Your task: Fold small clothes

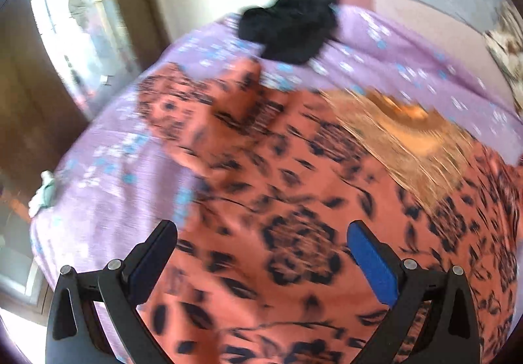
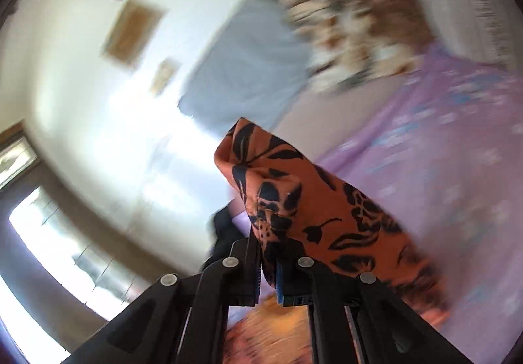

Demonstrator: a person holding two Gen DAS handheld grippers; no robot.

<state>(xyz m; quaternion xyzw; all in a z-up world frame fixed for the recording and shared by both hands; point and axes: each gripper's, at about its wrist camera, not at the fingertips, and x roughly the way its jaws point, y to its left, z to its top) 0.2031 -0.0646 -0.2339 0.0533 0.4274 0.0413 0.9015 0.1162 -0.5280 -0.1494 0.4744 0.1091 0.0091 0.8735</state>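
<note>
An orange garment with a black flower print [image 1: 294,200] lies spread on a purple bed sheet [image 1: 114,167]. My left gripper [image 1: 261,230] is open and empty, hovering just above the garment. My right gripper [image 2: 268,252] is shut on a bunched part of the same orange garment [image 2: 294,200] and holds it lifted off the bed. A paler orange patch [image 1: 408,135], perhaps the garment's inside, shows at the right. The view is blurred by motion.
A black piece of clothing [image 1: 291,24] lies on the sheet at the far side. A grey pillow [image 2: 248,69] and a flowered cushion [image 2: 353,20] lie at the bed's head. A window [image 1: 75,37] is at the left, and framed pictures [image 2: 130,30] hang on the wall.
</note>
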